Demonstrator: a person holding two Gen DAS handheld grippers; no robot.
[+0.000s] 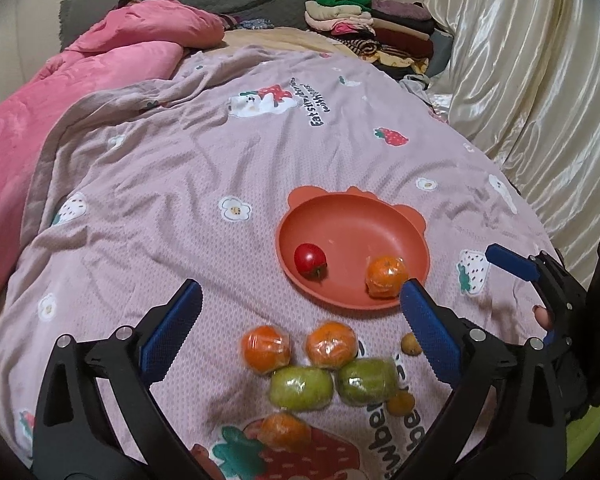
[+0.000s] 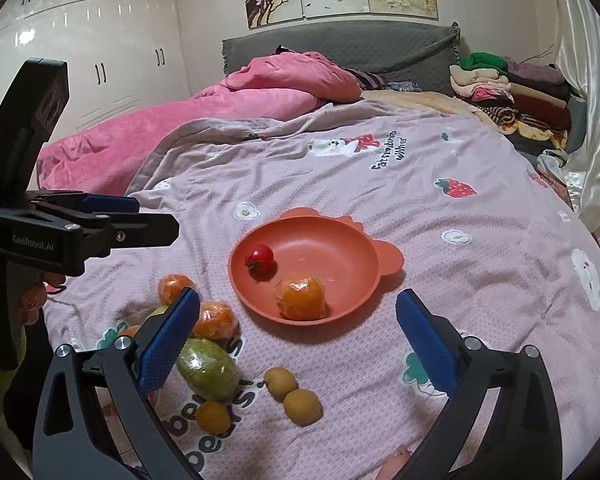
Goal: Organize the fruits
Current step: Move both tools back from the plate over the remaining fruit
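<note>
Holding a tomato [image 2: 260, 260] and a wrapped orange [image 2: 301, 297]: the orange bowl [image 2: 332, 240].

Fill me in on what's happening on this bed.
A person is sorting fruit with a handheld gripper in each hand. Both the left gripper and the right gripper are open and empty, hovering over the bedspread. The orange bowl already holds a small tomato and one wrapped orange. More wrapped oranges, two green fruits and a few small brown fruits lie loose on the bedspread beside the bowl.
</note>
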